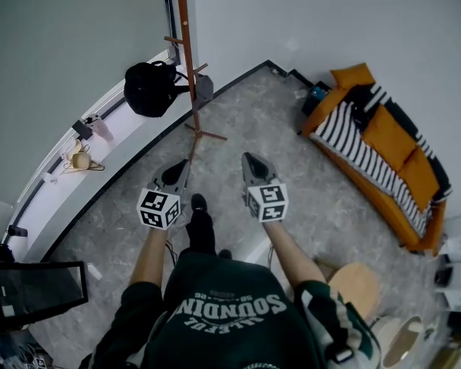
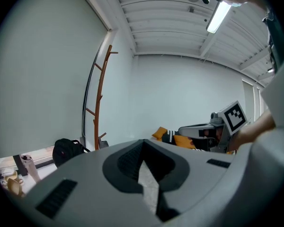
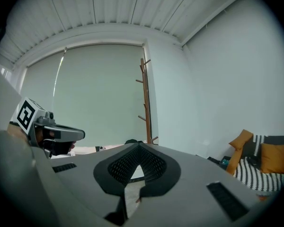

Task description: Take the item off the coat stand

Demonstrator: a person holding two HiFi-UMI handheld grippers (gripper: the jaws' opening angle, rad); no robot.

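Black backpack on coat stand — left claw, right claw both pressed together — shirt reads "SOUNDIN".

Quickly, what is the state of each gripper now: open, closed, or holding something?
Left gripper: closed, nothing between its jaws.
Right gripper: closed, nothing between its jaws.

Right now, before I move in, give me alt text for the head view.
From above, a person points the left gripper and right gripper, both shut and empty, toward a brown coat stand in the corner, not yet touching it. A black backpack hangs low on the stand; an orange striped sofa stands at right.
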